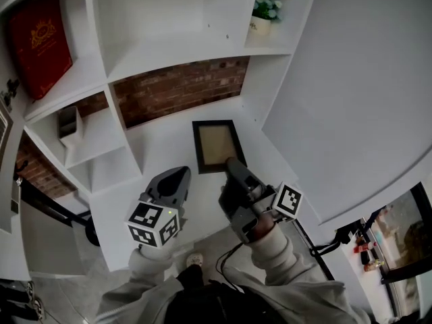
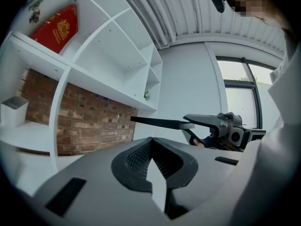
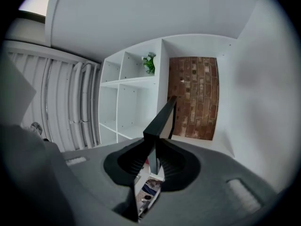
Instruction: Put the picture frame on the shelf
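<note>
Setting the frame down well starts with the shelf [image 1: 172, 49], a white unit of open bays, and with choosing the wide bay backed by brick [image 1: 179, 90] straight ahead. That bay looks bare, whereas a red box [image 1: 39, 42] fills the upper left bay, a small plant [image 1: 264, 11] stands in the upper right one and a little white holder [image 1: 67, 123] sits on the left ledge. The frame [image 1: 217, 145] hangs in the air in front of the brick bay, lying nearly flat with its tan panel up, and seems clear of the board beneath. I judge that it has to be tipped upright, its lower edge brought onto the board first and its top leaned toward the brick, before the grip is eased. Letting go while it is flat or off the edge risks a slide or a fall. The right gripper [image 1: 234, 166] reaches forward from the sleeve, angled slightly upward, its fingers clenched on the middle of the frame's near edge, which the right gripper view shows edge-on. The left gripper [image 1: 177, 176] is held level beside it, to the left and just apart from the frame, its fingers closed together on nothing. It could steady the far side if the frame wobbles.
</note>
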Demonstrator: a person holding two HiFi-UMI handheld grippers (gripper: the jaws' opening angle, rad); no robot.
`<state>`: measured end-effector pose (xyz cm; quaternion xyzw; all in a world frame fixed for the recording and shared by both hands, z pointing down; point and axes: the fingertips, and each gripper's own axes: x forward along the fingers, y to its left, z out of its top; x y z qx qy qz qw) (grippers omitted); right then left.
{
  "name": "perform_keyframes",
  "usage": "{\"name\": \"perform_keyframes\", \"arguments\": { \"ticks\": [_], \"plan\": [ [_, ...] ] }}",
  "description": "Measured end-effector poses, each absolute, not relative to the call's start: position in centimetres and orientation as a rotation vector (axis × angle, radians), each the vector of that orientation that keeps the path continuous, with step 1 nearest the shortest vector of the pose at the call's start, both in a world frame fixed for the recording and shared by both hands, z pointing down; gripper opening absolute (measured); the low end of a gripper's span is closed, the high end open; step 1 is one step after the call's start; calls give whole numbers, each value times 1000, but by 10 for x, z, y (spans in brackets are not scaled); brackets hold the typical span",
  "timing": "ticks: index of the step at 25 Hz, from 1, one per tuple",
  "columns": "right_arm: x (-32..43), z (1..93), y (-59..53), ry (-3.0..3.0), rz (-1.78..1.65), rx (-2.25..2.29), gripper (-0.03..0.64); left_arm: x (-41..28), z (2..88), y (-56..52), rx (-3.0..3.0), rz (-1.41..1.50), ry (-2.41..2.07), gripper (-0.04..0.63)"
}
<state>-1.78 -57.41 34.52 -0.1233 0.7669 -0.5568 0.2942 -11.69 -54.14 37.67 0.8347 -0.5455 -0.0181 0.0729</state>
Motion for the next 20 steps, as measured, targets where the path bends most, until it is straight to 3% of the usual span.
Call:
{"name": "perform_keyframes", "arguments": {
  "ticks": [20],
  "plan": [
    [-96,215,-704,2118,-1398,-147,71,-177,265,-671,2629,-34,-1707,3]
  ]
}}
